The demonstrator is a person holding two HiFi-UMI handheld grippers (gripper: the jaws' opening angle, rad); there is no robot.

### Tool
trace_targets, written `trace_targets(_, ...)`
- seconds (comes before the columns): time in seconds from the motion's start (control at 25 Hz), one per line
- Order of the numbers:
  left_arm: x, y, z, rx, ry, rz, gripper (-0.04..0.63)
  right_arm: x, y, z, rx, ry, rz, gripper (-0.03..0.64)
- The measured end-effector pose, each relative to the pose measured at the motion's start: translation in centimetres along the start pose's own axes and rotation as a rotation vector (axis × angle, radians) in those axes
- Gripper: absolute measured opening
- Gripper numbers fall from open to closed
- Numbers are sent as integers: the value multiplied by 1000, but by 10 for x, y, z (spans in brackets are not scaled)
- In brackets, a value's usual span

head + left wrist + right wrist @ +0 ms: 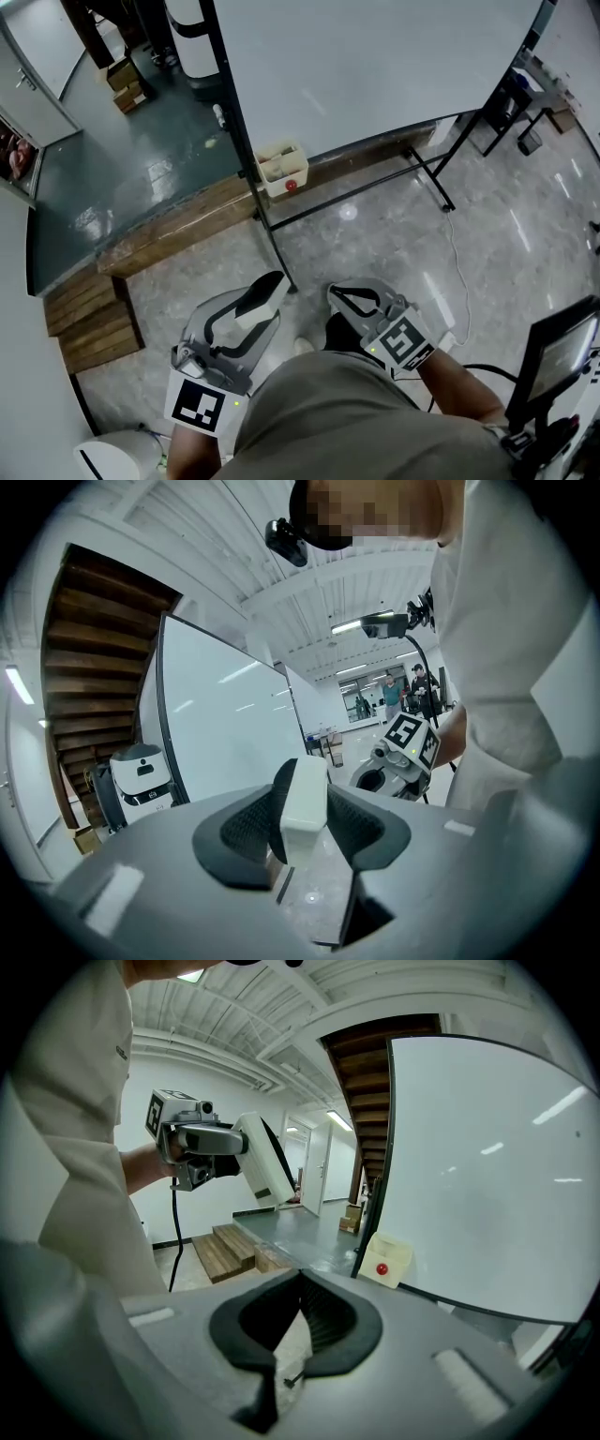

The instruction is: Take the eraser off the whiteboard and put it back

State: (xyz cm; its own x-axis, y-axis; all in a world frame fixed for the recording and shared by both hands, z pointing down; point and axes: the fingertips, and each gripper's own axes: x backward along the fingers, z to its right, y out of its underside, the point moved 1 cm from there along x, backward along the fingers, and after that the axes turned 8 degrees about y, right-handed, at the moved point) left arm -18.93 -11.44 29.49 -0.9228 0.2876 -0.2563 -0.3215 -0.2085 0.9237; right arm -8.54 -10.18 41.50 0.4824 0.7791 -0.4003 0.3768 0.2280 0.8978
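A white eraser (pixel 306 797) stands edge-up between the black pads of my left gripper (pixel 266 292), which is shut on it and held low in front of the person's body. From the right gripper view the same eraser (pixel 263 1158) sticks out of that gripper at the upper left. My right gripper (pixel 339 298) is beside it, jaws shut with nothing between them (pixel 300 1286). The whiteboard (pixel 375 56) stands on its black frame a step ahead, its surface blank, and fills the right of the right gripper view (pixel 487 1176).
A cream box with a red dot (pixel 282 170) hangs at the board's lower left corner. The stand's legs (pixel 428 174) and a white cable (pixel 459 272) cross the floor. Wooden steps (pixel 94 319) lie left, a screen on a stand (pixel 562 356) right, a white robot (pixel 141 775) behind.
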Motion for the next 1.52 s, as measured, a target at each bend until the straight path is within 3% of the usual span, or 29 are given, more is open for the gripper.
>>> trace_targets(0.52,-42,-4,-37,-40,5,-19,175,5,12,36,-45,45,7,3)
trace_targets(0.92,-108,13,-85,46,-9,-81,175,3,27,97,-89,93,5,3)
trace_targets(1.36,-174,40,-135,68,-25,-164,175,-16,47,161,-124,82,0,3)
trace_targets(1.52,-193,58,-151,45,-29,-180,175,-25,47,181,-131,70,7,3)
